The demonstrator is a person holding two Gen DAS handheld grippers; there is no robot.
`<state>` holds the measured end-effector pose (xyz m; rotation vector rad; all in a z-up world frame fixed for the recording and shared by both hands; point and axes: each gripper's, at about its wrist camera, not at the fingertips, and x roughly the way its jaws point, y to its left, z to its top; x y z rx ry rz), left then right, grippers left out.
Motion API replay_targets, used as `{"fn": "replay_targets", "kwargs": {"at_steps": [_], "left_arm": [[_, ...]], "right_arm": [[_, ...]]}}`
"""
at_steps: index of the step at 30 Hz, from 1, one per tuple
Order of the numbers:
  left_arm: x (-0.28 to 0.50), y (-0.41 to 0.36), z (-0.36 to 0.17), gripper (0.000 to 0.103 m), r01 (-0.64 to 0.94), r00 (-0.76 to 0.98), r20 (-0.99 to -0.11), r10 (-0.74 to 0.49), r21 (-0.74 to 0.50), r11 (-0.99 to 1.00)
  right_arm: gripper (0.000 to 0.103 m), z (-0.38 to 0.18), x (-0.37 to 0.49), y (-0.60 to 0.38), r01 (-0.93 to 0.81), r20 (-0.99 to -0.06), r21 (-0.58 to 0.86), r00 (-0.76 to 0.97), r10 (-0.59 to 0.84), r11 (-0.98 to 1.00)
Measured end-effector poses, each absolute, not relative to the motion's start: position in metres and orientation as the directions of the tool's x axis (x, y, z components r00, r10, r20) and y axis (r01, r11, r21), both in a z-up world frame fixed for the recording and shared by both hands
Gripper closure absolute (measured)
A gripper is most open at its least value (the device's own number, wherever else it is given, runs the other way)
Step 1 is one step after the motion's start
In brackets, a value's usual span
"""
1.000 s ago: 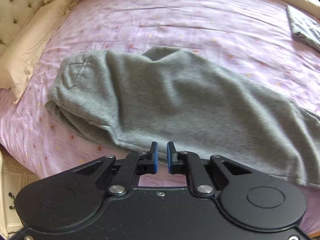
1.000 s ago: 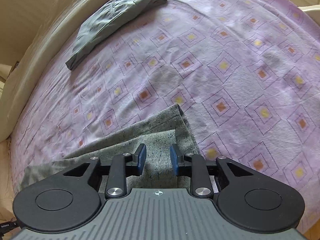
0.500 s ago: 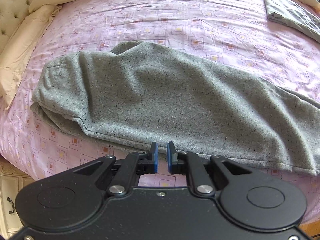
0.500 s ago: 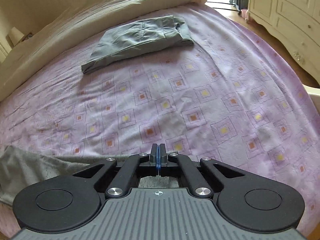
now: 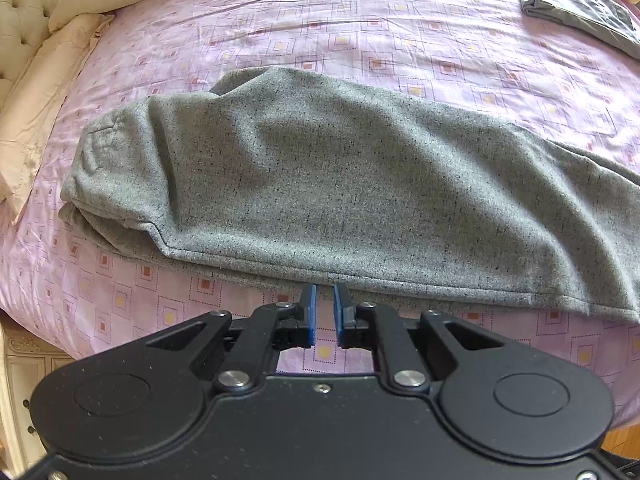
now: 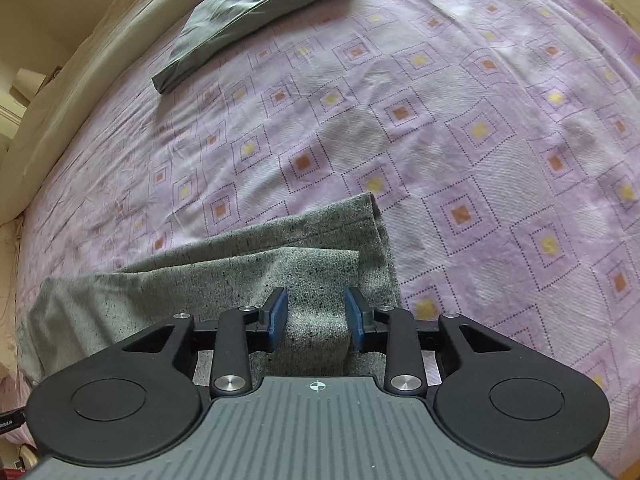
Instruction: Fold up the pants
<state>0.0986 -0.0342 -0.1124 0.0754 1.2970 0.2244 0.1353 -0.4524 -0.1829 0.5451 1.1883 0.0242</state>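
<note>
A bed (image 5: pixel 400 32) covered by a lilac sheet printed with small orange and yellow squares fills both views. No containers are in sight; everything lies straight on the sheet.

In the left wrist view, the grey pants (image 5: pixel 320 184) stretch across the middle of the bed, from about 9 o'clock to 3 o'clock, folded lengthwise with one leg over the other and the waist end toward 9 o'clock. The left gripper (image 5: pixel 324 312) sits at 6 o'clock, just beside the near seam of the pants; its blue pads stand a narrow gap apart with only the sheet showing between them, gripping nothing. This view alone shows a cream pillow (image 5: pixel 44 92) at 10 o'clock, a tufted headboard (image 5: pixel 28 4) at 11 o'clock, and a pale bedside cabinet (image 5: pixel 16 376) at 8 o'clock.

The right wrist view alone shows the leg ends of the pants (image 6: pixel 248 276), two hems stacked a little askew, reaching up from 6 o'clock. The right gripper (image 6: pixel 316 312) is over them, its jaws opening, grey cloth lying between the pads, which do not press on it.

A folded dark-grey garment (image 6: pixel 256 8) lies well apart from the pants, at 11 o'clock here and at 1 o'clock (image 5: pixel 576 4) in the left view. A cream duvet (image 6: pixel 80 60) borders the sheet at 10 o'clock.
</note>
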Motion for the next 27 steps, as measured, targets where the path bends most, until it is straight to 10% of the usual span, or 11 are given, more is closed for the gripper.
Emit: {"fn": "replay_targets", "kwargs": {"at_steps": [12, 13, 15, 21, 27], "left_arm": [[0.1, -0.044, -0.111, 0.084, -0.08, 0.26, -0.943, 0.206, 0.191, 0.978], [0.1, -0.045, -0.111, 0.084, -0.077, 0.26, -0.944, 0.203, 0.19, 0.979], [0.1, -0.045, -0.111, 0.084, -0.073, 0.262, -0.944, 0.2, 0.188, 0.98], [0.104, -0.047, -0.113, 0.084, -0.079, 0.27, -0.945, 0.187, 0.171, 0.982], [0.107, -0.056, -0.116, 0.084, -0.046, 0.27, -0.948, 0.166, 0.16, 0.986]], "right_arm": [[0.063, -0.201, 0.141, -0.465, 0.34, -0.843, 0.49, 0.419, 0.337, 0.803], [0.064, -0.2, 0.141, -0.467, 0.363, -0.84, 0.5, 0.423, 0.339, 0.786], [0.099, -0.189, 0.139, -0.464, 0.351, -0.847, 0.476, 0.43, 0.313, 0.806], [0.098, -0.121, 0.152, -0.45, 0.17, -0.847, 0.293, 0.503, 0.172, 0.941], [0.096, -0.171, 0.19, -0.448, 0.173, -0.924, 0.201, 0.362, 0.128, 0.964]]}}
